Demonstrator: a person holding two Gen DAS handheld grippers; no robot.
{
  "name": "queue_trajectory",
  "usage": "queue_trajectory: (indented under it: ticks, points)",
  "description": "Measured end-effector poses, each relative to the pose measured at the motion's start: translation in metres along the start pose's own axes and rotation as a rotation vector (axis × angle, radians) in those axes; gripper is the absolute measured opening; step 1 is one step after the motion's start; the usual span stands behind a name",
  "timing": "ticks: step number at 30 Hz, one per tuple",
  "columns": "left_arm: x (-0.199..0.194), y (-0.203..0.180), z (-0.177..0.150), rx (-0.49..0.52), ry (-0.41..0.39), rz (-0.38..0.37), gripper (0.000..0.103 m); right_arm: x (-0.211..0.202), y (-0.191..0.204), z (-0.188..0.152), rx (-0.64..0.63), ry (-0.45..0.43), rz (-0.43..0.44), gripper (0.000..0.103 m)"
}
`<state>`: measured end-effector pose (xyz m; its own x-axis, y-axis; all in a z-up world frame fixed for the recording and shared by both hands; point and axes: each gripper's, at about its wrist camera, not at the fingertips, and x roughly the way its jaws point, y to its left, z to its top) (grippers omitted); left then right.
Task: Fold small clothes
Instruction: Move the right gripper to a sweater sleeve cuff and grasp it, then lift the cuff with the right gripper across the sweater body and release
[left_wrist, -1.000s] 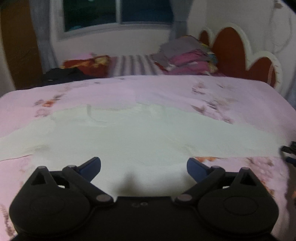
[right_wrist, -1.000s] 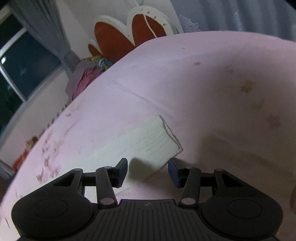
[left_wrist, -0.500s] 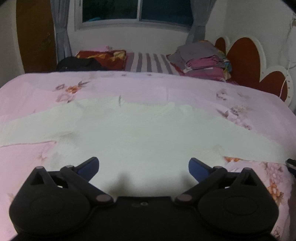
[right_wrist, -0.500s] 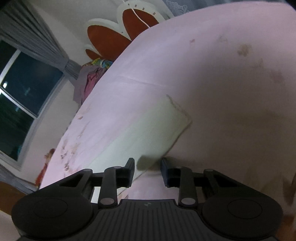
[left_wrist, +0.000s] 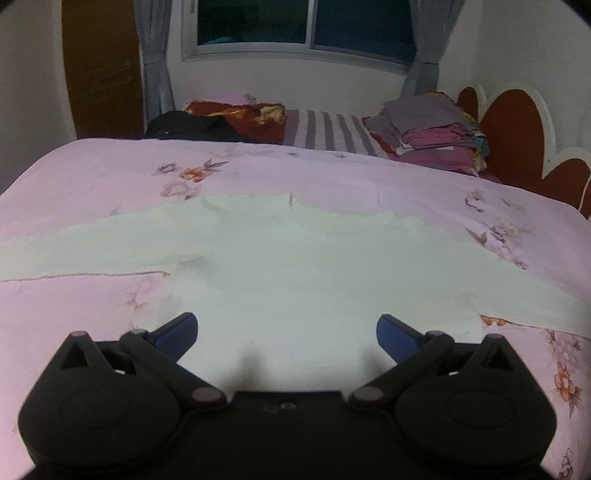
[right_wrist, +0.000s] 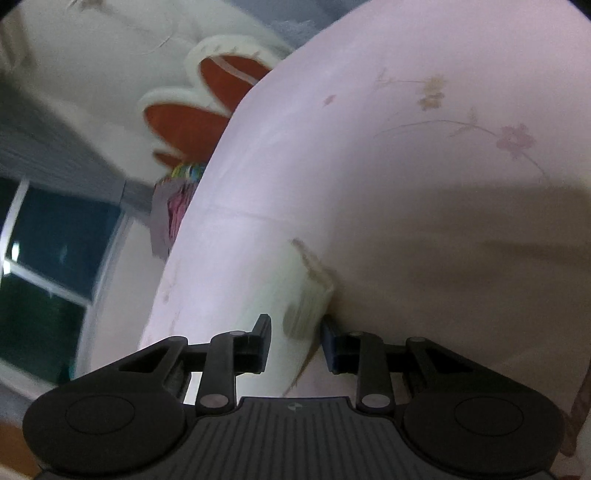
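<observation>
Flat on the floral bedsheet (left_wrist: 110, 177), a pale (fuzzy-looking) long-sleeved top (left_wrist: 295, 266).

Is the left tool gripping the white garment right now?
No, the left tool hangs wide open above the white garment, which lies spread flat on the pink bedsheet.

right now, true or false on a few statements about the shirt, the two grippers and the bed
1. The pale shirt lies spread flat on the pink bedsheet. True.
2. The left gripper is shut on the shirt. False: its fingers stand wide apart, holding nothing.
3. The sleeve cuff sits between the right gripper fingers. True.
4. The folded clothes pile sits on the shirt. False: it lies beyond, near the headboard.
5. Curtains cover the whole window. False: the dark glass shows.
</observation>
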<state>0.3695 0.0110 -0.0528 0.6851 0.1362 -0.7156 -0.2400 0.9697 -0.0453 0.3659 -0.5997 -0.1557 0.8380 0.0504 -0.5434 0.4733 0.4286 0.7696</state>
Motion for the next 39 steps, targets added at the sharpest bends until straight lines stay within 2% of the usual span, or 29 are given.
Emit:
queue_trajectory:
  ticks: [2,4,5,6,8,11,14,18,22,25,27,29,31,33,34,35,36,37,38,39]
  points:
    - [0.001,0.000,-0.001,-0.004,0.003,0.007,0.103,-0.001,0.006,-0.001,-0.049,-0.004,-0.020,0.030]
    - [0.002,-0.001,0.000,-0.001,-0.006,0.027,0.103,-0.001,0.009,0.000,-0.045,-0.018,-0.036,0.029]
    - [0.002,-0.002,0.000,0.004,-0.007,0.040,0.103,-0.001,0.011,-0.004,-0.061,-0.026,-0.057,0.009]
    - [0.004,-0.002,0.000,0.012,0.000,0.052,0.103,0.000,0.016,-0.006,-0.093,-0.018,-0.083,0.002]
    - [0.009,0.001,-0.002,0.016,0.033,0.067,0.103,-0.001,0.026,-0.017,-0.159,-0.010,-0.106,0.002]
    - [0.015,0.018,-0.007,-0.033,0.072,0.038,0.103,-0.012,0.057,-0.031,-0.279,-0.010,-0.065,0.002]
    - [0.022,0.038,-0.012,-0.094,0.104,-0.031,0.102,-0.023,0.096,-0.056,-0.406,0.005,-0.008,0.002]
    - [0.028,0.057,-0.016,-0.135,0.132,-0.077,0.103,-0.028,0.146,-0.102,-0.518,0.056,0.062,0.002]
    - [0.037,0.081,-0.019,-0.183,0.168,-0.115,0.102,-0.025,0.194,-0.168,-0.625,0.124,0.133,0.002]
    - [0.037,0.095,-0.020,-0.154,0.150,-0.090,0.099,-0.009,0.226,-0.216,-0.683,0.183,0.164,0.003]
    - [0.036,0.103,-0.020,-0.120,0.135,-0.078,0.093,0.005,0.238,-0.252,-0.729,0.225,0.175,0.003]
    - [0.035,0.111,-0.019,-0.072,0.121,-0.047,0.076,0.011,0.248,-0.285,-0.775,0.268,0.178,0.003]
    - [0.036,0.119,-0.018,-0.052,0.121,-0.019,0.071,0.018,0.256,-0.310,-0.813,0.307,0.181,0.003]
    - [0.037,0.132,-0.017,-0.063,0.116,-0.022,0.070,0.030,0.263,-0.332,-0.849,0.339,0.188,0.003]
    - [0.036,0.137,-0.017,-0.068,0.110,-0.022,0.063,0.032,0.269,-0.343,-0.873,0.348,0.191,0.003]
    - [0.037,0.143,-0.016,-0.070,0.106,-0.016,0.060,0.038,0.273,-0.354,-0.898,0.358,0.196,0.003]
    - [0.039,0.147,-0.015,-0.068,0.108,-0.009,0.061,0.036,0.276,-0.367,-0.922,0.368,0.204,0.003]
    - [0.039,0.153,-0.014,-0.071,0.108,-0.012,0.066,0.036,0.278,-0.379,-0.943,0.377,0.211,0.003]
    - [0.041,0.158,-0.012,-0.081,0.107,-0.029,0.084,0.045,0.281,-0.384,-0.959,0.384,0.215,0.003]
    - [0.042,0.164,-0.011,-0.100,0.105,-0.044,0.096,0.047,0.285,-0.393,-0.976,0.389,0.220,0.003]
